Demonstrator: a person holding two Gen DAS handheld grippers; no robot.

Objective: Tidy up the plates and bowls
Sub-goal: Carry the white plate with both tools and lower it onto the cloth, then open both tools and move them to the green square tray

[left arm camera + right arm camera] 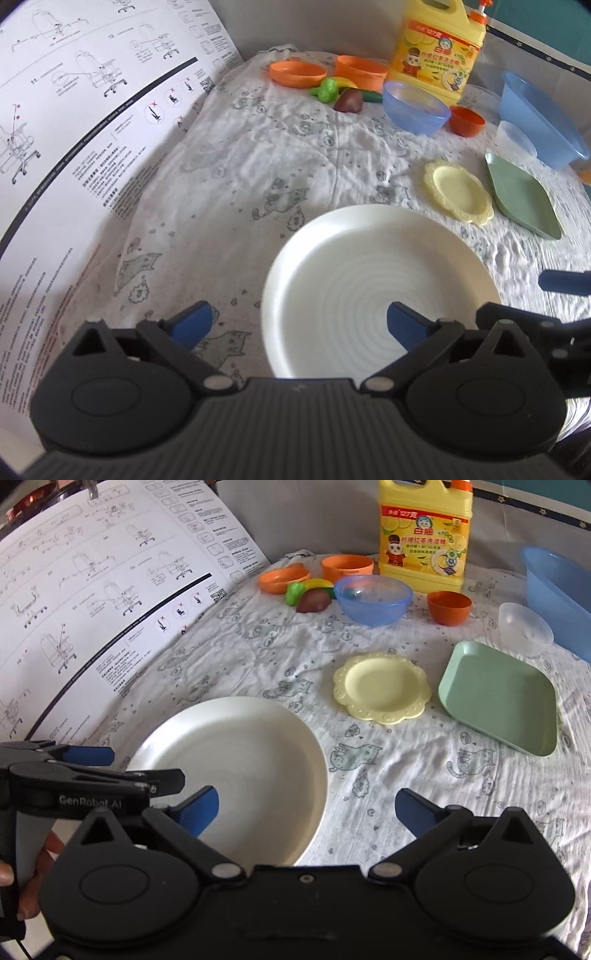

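Both claws, left claw (pixel 297 325) and right claw (pixel 306 808), gape wide, holding nothing, above the white plate (pixel 380 291) lying flat on the cloth-covered surface (pixel 258 166).

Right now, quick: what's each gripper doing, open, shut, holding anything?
Left gripper: open, holding nothing, poised over the white plate.
Right gripper: open, holding nothing, straddling that plate's right rim.
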